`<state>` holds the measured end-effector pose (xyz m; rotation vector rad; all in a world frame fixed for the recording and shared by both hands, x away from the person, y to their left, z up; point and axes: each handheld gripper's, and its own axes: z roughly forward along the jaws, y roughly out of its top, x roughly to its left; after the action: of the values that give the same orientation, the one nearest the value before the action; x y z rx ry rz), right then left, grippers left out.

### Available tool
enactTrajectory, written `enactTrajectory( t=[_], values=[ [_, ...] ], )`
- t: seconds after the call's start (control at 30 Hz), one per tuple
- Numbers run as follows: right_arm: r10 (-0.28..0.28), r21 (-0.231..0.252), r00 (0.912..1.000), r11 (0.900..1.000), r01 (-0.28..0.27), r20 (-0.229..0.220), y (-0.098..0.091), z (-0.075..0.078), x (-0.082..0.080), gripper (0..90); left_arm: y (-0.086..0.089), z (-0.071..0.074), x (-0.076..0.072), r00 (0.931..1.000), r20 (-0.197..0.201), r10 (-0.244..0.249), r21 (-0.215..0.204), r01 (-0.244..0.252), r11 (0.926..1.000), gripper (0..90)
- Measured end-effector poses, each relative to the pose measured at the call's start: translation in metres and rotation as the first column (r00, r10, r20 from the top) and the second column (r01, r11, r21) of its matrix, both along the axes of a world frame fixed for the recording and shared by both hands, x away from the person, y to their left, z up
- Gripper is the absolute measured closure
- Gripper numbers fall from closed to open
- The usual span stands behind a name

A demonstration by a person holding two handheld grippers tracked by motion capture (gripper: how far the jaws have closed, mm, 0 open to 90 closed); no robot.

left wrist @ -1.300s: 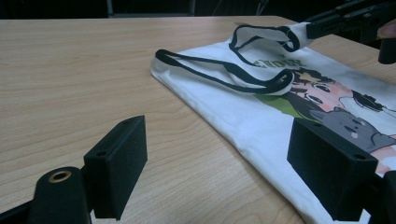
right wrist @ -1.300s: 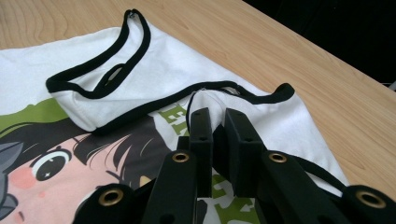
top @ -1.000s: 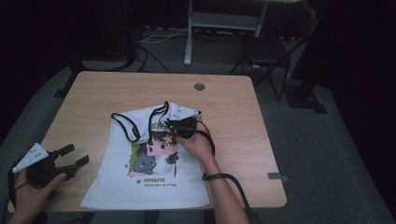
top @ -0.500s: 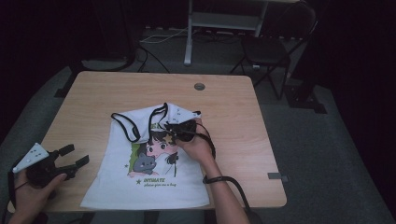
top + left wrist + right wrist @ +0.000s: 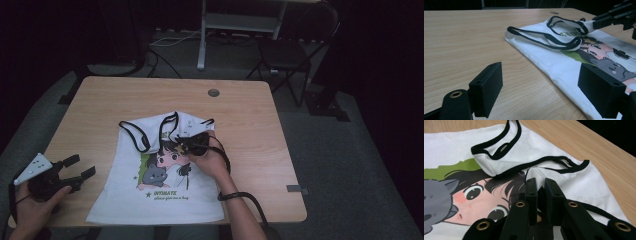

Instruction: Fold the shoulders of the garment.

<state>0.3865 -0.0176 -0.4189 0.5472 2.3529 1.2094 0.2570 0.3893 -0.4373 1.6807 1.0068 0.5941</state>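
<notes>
The white tank top (image 5: 160, 185) lies flat on the wooden table (image 5: 100, 105), a little toward the person's side and near the middle, with its cartoon print of a girl and a grey cat facing up. Its upper part is not flat: one shoulder strap (image 5: 499, 147) with black trim is turned down over the print, so the garment looks to be in the middle of a fold. I think this is why the right gripper (image 5: 541, 182) is placed on the top part of the shirt. In the right gripper view its two black jaws stand almost together, and a small ridge of white cloth beside the black-trimmed edge rises between them, so it seems to be clamped on the tank top there, ready to carry that part over the body. The right hand (image 5: 212, 162) rests low on the print, which keeps the lower layers from sliding. The left gripper (image 5: 82, 167) waits at the left edge of the table, just beside the hem side of the shirt and not touching it. Its jaws are wide apart with nothing between them. In my judgement it is held there so that it can take the near side when needed.
</notes>
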Motion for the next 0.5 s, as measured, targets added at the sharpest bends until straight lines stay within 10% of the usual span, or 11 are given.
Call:
enactTrajectory(
  t=[0.5],
  values=[
    [0.024, -0.033, 0.9996, 0.9992, -0.024, -0.015, 0.0003, -0.0089, -0.0073, 81.0, -0.0001, 0.0, 0.0, 1.0, 0.0, -0.001, 0.002, 0.001, 1.0, 19.8]
  ],
)
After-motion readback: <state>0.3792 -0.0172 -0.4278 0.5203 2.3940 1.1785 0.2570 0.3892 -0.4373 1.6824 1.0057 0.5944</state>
